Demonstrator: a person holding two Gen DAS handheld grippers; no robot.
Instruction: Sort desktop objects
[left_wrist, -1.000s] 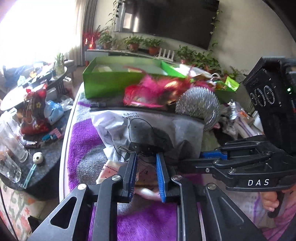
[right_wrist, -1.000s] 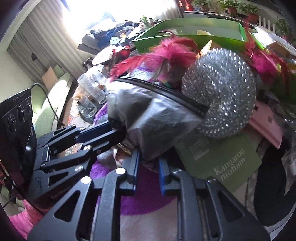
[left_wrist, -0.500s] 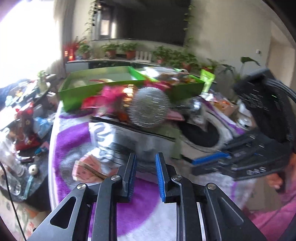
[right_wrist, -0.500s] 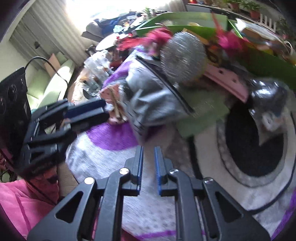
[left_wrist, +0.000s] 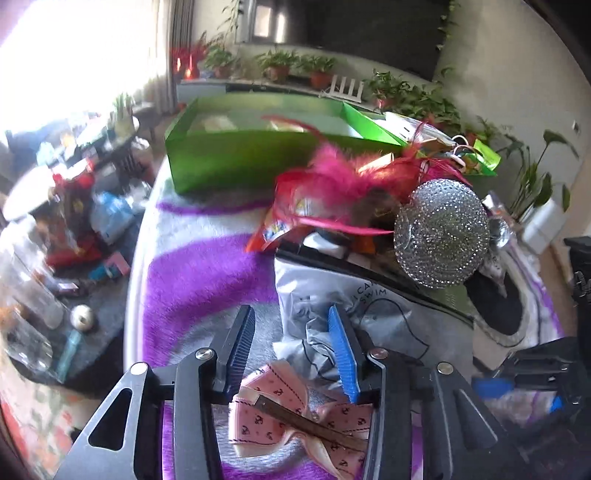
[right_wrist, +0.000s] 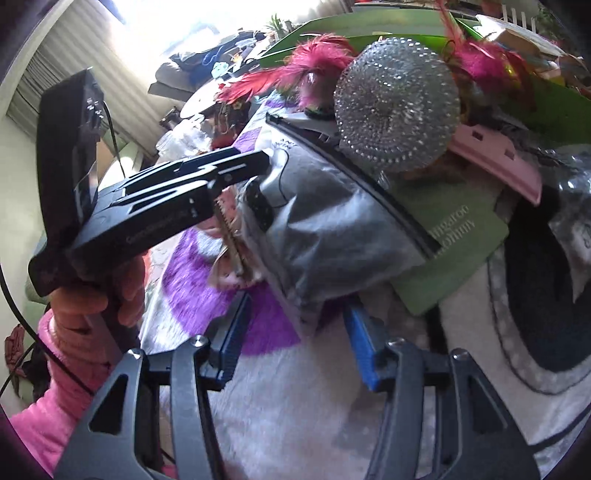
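Observation:
A silver zip pouch (left_wrist: 354, 306) (right_wrist: 332, 236) lies on the purple and white blanket. A pink bow hair clip (left_wrist: 295, 417) lies at its near corner, seen edge-on in the right wrist view (right_wrist: 232, 236). My left gripper (left_wrist: 291, 350) is open, its jaws over the bow and the pouch's corner; it also shows in the right wrist view (right_wrist: 236, 184). My right gripper (right_wrist: 299, 339) is open, its jaws on either side of the pouch's near edge. A silver glitter ball (left_wrist: 441, 232) (right_wrist: 397, 103) and pink feathers (left_wrist: 340, 181) sit behind the pouch.
A green box (left_wrist: 258, 147) stands at the back. A green card (right_wrist: 454, 236) and a pink case (right_wrist: 495, 158) lie right of the pouch. A black round mat (right_wrist: 543, 280) is at the right. A cluttered side table (left_wrist: 55, 258) stands left.
Both grippers were shut and have opened. The left one has come back over the bow and pouch corner. The right one has moved in to the pouch's edge.

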